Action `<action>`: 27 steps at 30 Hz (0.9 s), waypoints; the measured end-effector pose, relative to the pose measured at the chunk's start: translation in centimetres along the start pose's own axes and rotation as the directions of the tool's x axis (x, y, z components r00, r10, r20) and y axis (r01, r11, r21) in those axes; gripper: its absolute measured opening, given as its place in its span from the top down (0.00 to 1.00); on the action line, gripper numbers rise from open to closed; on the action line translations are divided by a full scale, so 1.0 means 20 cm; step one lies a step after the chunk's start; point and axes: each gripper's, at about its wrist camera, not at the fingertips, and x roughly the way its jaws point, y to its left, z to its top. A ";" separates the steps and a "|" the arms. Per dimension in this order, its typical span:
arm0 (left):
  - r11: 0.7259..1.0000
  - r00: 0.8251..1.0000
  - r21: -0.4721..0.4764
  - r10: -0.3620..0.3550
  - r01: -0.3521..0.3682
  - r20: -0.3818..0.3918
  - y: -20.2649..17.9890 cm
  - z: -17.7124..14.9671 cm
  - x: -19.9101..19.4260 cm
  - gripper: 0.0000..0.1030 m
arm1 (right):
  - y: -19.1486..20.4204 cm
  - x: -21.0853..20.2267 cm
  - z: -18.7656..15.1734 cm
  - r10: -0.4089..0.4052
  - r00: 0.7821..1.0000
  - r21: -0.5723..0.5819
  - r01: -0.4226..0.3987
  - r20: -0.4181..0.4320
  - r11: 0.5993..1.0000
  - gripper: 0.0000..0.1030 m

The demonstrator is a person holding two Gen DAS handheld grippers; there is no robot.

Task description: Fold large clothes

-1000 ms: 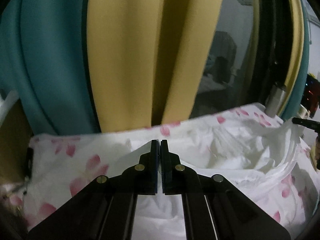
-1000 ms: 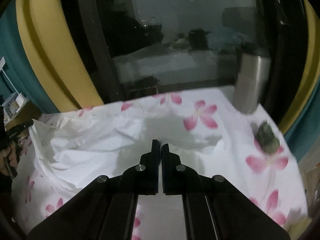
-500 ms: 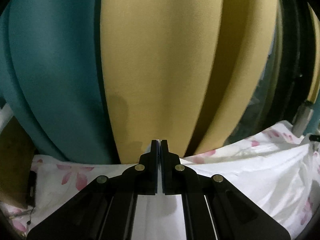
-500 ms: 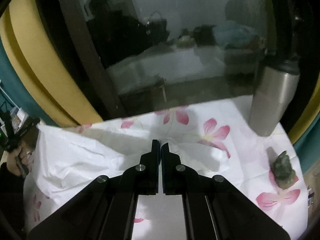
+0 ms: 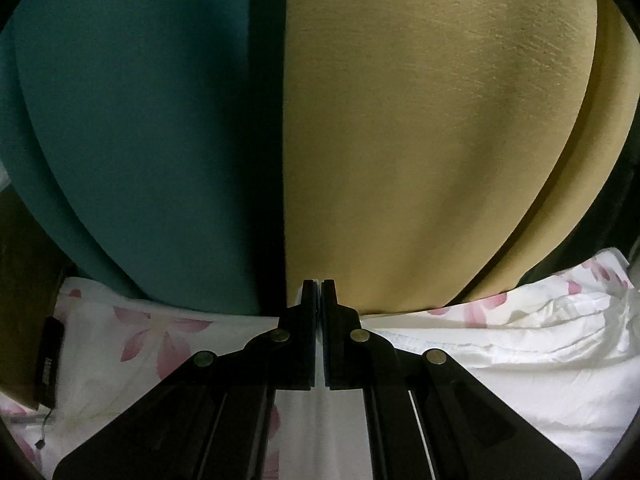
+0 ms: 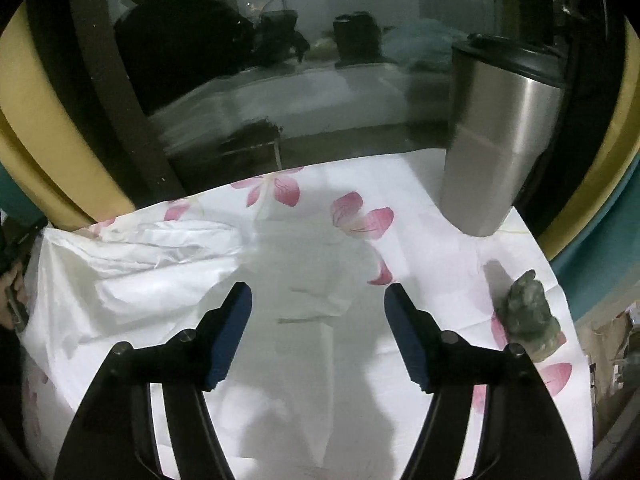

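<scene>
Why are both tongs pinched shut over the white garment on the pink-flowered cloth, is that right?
Not quite: only the left tongs are pinched shut, seemingly on the white garment. The right wrist view shows the right tongs spread wide open above the pink-flowered cloth, holding nothing.

Left wrist view: riding low behind the left tongs, facing straight ahead and very near the teal curtain and yellow curtain, these filling most of the frame; catching only a strip of the flowered cloth and white garment along the bottom.

Right wrist view: sitting higher behind the right tongs, tilting down across the surface toward the dark window, taking in the steel tumbler and small figurine.

Sharing between both: the white garment and flowered cloth.
</scene>
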 end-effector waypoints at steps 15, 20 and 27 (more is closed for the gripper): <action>0.998 0.998 -0.017 0.056 -0.057 -0.037 0.09 0.03 0.06 0.97 | 0.03 0.40 0.24 -0.016 0.998 -0.139 0.008 -0.063 0.990 0.97; 0.996 0.993 -0.038 0.072 -0.075 -0.089 0.12 -0.01 0.06 0.67 | -0.03 0.40 0.29 -0.124 0.992 -0.109 0.123 -0.008 0.986 0.96; 0.998 0.988 -0.037 0.051 -0.057 -0.143 0.20 -0.16 -0.16 0.42 | -0.01 0.32 0.15 -0.203 0.979 -0.129 0.201 -0.009 0.971 0.29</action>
